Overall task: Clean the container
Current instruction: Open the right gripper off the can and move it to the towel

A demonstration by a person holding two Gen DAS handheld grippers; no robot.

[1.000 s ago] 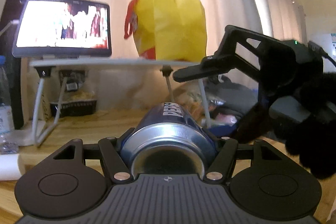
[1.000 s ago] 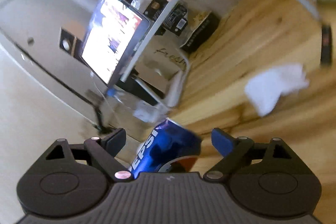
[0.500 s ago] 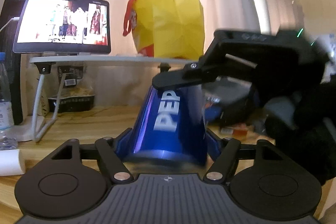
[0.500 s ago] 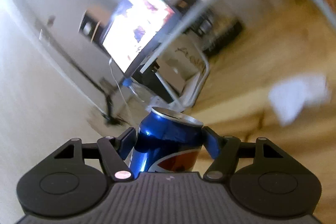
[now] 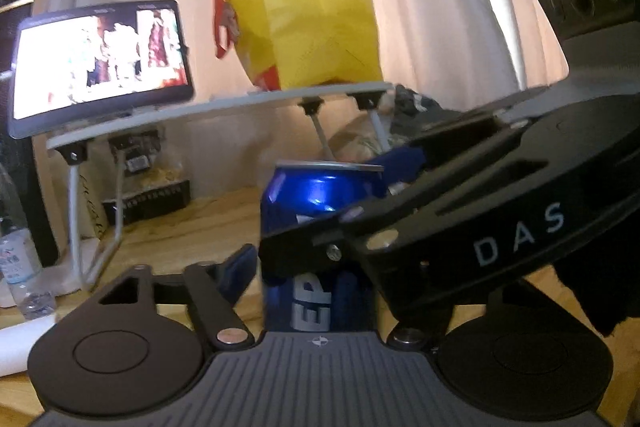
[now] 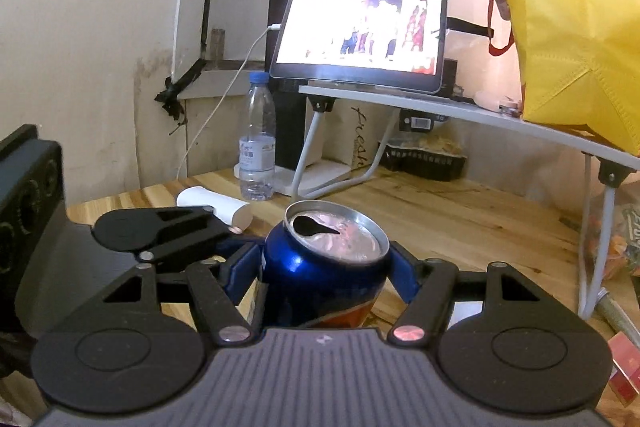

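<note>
Toward the left edge of the wooden worktop (image 6: 460, 223), a clear water bottle (image 6: 258, 135) is seen standing upright, with a white roll (image 6: 216, 205) lying on its side just in front of it. Behind these, a lit tablet (image 6: 360, 31) is propped on a white raised stand (image 6: 440, 109), and a yellow bag (image 6: 580, 59) sits on the stand's right part; dark packaged trays are stored beneath it.

The blue can (image 6: 324, 267) is held upright near the middle of the worktop, its long axis vertical and its opened top facing up. Whether its base rests on the wood cannot be told. It is gripped by the right gripper (image 6: 326, 271), whose blue fingers (image 6: 404, 277) are pressed against both sides of the upper body, at a medium spread set by the can's width. The left gripper (image 5: 308, 275) reaches the same can from the left side and lower down; its fingers (image 5: 236, 271) are drawn in nearly as far as they go, and the left one sits close against the can's flank, though contact on the far side is hidden by the right gripper's body.

The can is thus directly ahead of both sets of fingers, with the right hand holding it more clearly. For cleaning, the opening on top is judged to be the reachable face; the overlapping gripper bodies are the main obstruction, and the stand's legs lie well behind.
</note>
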